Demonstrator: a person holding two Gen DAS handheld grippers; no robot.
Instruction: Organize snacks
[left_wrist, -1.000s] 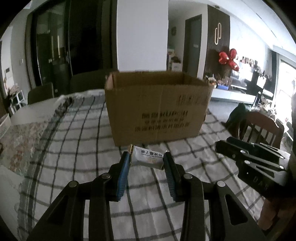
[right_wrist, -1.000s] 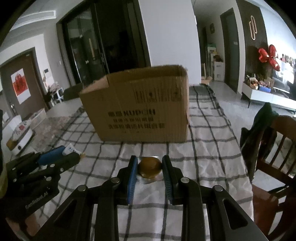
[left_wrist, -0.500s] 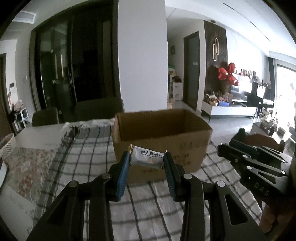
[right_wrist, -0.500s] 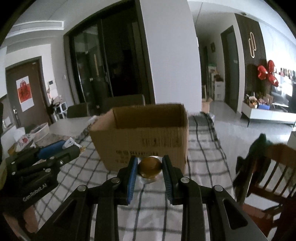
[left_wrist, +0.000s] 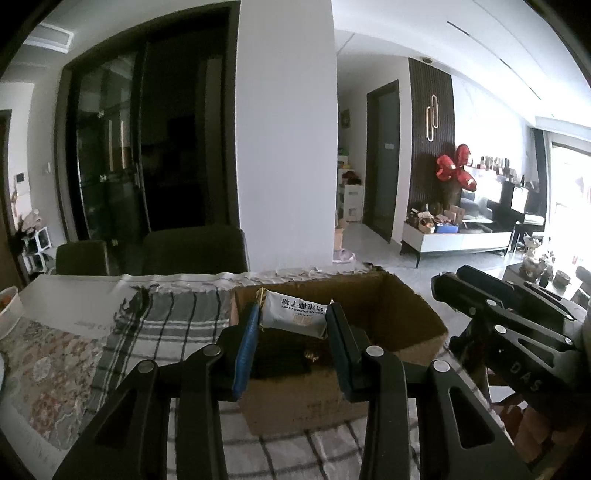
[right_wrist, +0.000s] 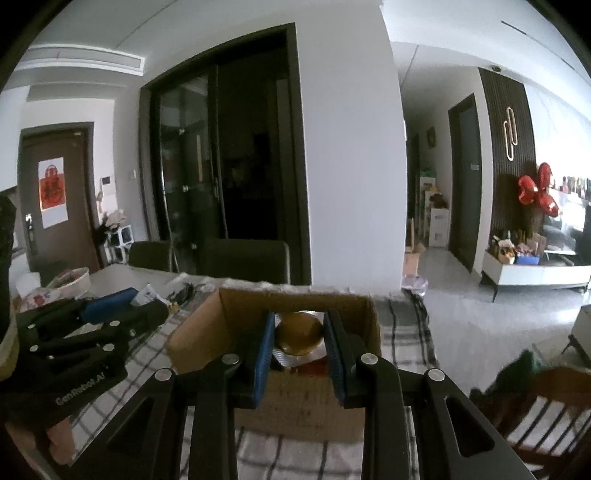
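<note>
On the table (left_wrist: 55, 369) with its checked cloth, an open cardboard box (left_wrist: 413, 314) stands straight ahead of both tools. Left tongs (left_wrist: 291, 328) clamp a white wrapped snack bar (left_wrist: 293, 312), its long axis crosswise between the pads, held above the box's near left part. Right tongs (right_wrist: 300, 339) grip a round gold-topped foil snack (right_wrist: 298, 332) over the box's near wall. Judging by this, both are about equally placed to drop down into the opening.

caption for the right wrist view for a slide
Right gripper holds a round golden snack above the open cardboard box.
</note>
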